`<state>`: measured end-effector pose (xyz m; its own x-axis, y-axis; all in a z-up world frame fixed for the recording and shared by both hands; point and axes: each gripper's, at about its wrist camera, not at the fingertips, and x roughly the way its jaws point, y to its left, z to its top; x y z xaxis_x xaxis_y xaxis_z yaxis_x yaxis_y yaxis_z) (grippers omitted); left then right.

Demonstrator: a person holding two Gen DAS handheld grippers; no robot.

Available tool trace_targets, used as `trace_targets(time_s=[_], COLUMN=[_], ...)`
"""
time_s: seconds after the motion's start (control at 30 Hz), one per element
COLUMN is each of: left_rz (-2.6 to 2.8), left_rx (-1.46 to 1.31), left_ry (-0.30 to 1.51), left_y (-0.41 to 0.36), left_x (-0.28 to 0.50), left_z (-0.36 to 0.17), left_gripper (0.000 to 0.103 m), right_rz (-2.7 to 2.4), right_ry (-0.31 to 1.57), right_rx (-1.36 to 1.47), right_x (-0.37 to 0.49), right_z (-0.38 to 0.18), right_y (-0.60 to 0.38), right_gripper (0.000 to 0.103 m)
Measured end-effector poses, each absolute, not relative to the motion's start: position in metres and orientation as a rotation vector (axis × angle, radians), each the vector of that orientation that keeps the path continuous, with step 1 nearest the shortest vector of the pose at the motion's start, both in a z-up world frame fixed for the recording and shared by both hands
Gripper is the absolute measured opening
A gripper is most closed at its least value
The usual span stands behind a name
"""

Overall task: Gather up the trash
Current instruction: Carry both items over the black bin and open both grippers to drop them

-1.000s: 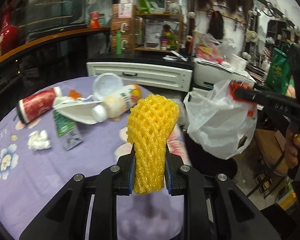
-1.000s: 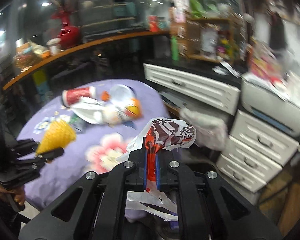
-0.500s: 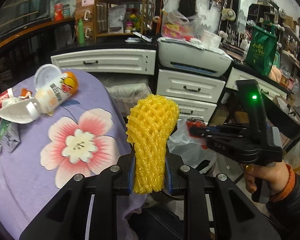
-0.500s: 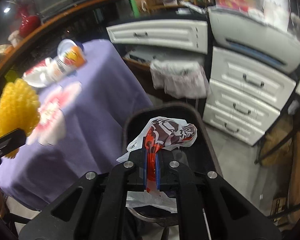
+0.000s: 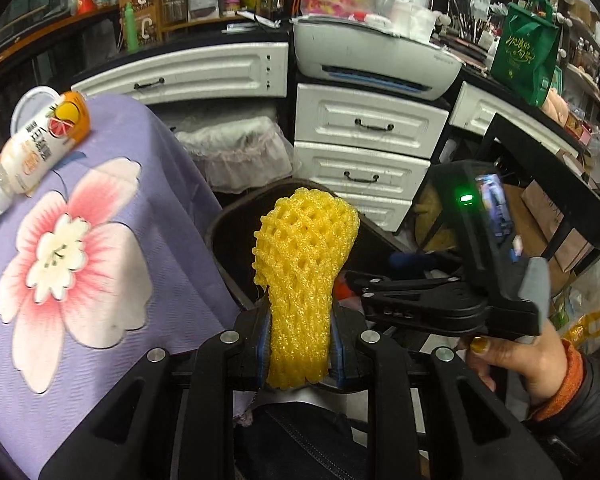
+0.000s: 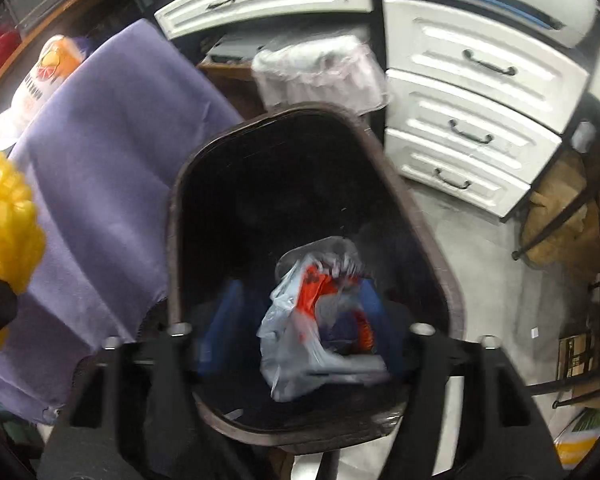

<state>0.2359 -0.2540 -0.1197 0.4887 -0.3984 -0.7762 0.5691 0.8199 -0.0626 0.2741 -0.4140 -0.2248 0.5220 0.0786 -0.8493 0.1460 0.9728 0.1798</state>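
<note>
Where cloth (image 6: 112,128) hangs — bin (image 6: 440,272) just beside.

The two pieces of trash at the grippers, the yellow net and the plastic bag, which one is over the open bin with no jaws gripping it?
The plastic bag: the right gripper is opening around it. The yellow foam net is clamped.

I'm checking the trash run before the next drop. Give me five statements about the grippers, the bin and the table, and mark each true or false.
1. The left gripper clamps a yellow foam fruit net. True.
2. The right gripper stands over the dark plastic trash bin. True.
3. The right gripper is shut tight on the white-and-red plastic bag. False: its jaws are opening, the bag loose between them.
4. The purple flowered tablecloth is bare. False: a drink bottle with an orange label lies on it.
5. The white drawers stand open. False: all are closed.
</note>
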Motion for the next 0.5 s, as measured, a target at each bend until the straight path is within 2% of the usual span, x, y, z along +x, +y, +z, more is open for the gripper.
trace_targets(time_s=[0.13,0.2,0.5], left_rz=[-0.603,-0.61,-0.64], left_rx=[0.22,0.228,0.302], left_ry=[0.914,0.927,1.014], left_y=[-0.259,-0.264,-0.307], left_x=[0.242,0.246,0.262], left_z=[-0.129,-0.135,-0.176], left_gripper=[0.023,0.023,0.024], right_rz=[-0.067,-0.088,-0.179], right_ry=[0.983,0.952,0.876], right_rx=[0.228,0.207,0.19], right_x=[0.264,0.257,0.226], right_z=[-0.211,-0.202,-0.175], right_y=[-0.421,-0.425,-0.458], right_gripper=[0.067,0.071,0.071])
